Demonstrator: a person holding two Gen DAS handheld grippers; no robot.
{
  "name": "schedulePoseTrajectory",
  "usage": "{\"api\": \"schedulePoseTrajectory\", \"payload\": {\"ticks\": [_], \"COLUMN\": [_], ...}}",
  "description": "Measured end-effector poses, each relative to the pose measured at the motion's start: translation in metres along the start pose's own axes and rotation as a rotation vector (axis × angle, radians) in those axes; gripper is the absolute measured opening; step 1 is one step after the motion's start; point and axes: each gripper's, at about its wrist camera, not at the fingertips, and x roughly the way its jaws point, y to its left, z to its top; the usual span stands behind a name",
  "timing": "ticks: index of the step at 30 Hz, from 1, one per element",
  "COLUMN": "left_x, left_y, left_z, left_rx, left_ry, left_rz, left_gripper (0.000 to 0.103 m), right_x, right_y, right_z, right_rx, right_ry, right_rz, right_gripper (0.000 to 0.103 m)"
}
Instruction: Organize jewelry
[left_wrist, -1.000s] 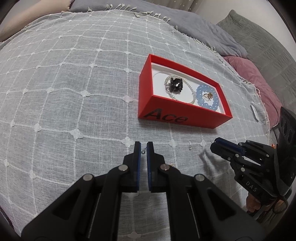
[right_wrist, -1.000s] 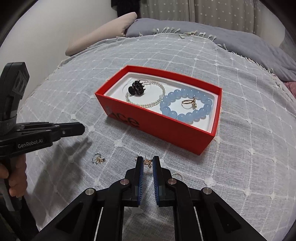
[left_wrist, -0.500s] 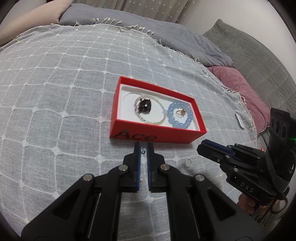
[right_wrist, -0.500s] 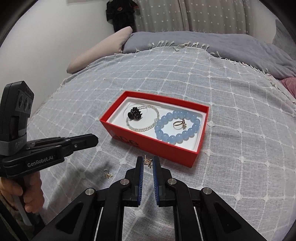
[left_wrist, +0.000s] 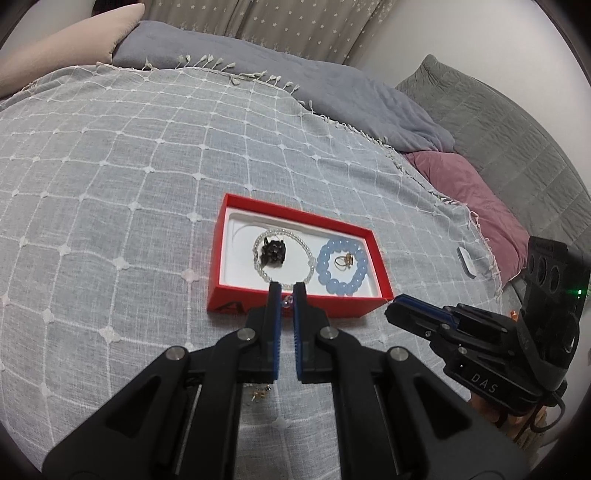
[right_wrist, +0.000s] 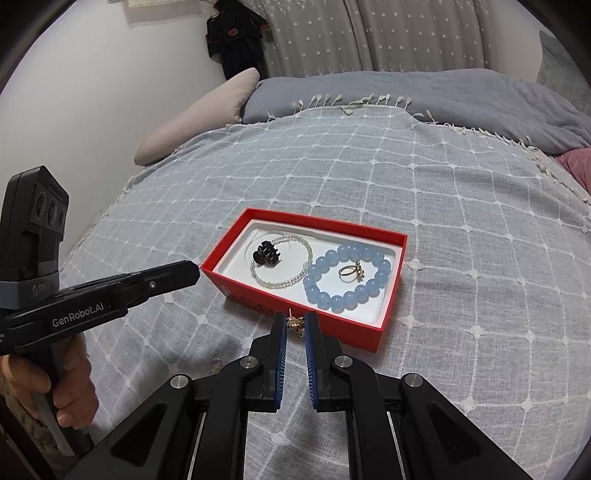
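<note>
A red box (left_wrist: 334, 306) (right_wrist: 364, 330) lies on the bed. It holds a clear bead bracelet (left_wrist: 308, 254) (right_wrist: 280, 282), a black hair claw (left_wrist: 273, 251) (right_wrist: 265, 254), a blue bead bracelet (left_wrist: 341, 286) (right_wrist: 347, 297) and a gold ring (left_wrist: 343, 261) (right_wrist: 349, 271). My left gripper (left_wrist: 286, 301) is shut on a small clear-bead earring (left_wrist: 286, 303), held above the box's near wall. My right gripper (right_wrist: 295, 323) is shut on a small gold earring (right_wrist: 294, 323), held just before the box's near wall. Another gold earring (left_wrist: 258, 393) lies on the cloth under the left gripper.
A grey checked cloth (left_wrist: 129, 192) (right_wrist: 461, 221) covers the bed. Pillows and a grey blanket (left_wrist: 332, 85) lie at the far side, a pink cushion (left_wrist: 469, 184) at the right. A small white object (left_wrist: 466, 260) lies near the cloth's right edge.
Both grippers have risen from the cloth, each carrying a small earring, and moved toward the red box. The box now looks smaller and farther below.
</note>
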Motion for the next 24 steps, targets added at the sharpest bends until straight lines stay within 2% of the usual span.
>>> {"api": "schedulePoseTrajectory", "payload": {"ticks": [13,24], "left_x": [0.011,0.046], "left_y": [0.008,0.006], "left_z": [0.029,0.029], "left_rx": [-0.022,0.01], "left_ry": [-0.022,0.043], "left_rz": [-0.009,0.008], "left_gripper": [0.007,0.007], "right_x": [-0.004,0.025], "right_y": [-0.02,-0.042], "right_z": [0.023,0.032], "right_rx": [0.079,0.143], "right_ry": [-0.046,-0.01], "right_rz": [0.038,0.059], "right_gripper": [0.01,0.01]}}
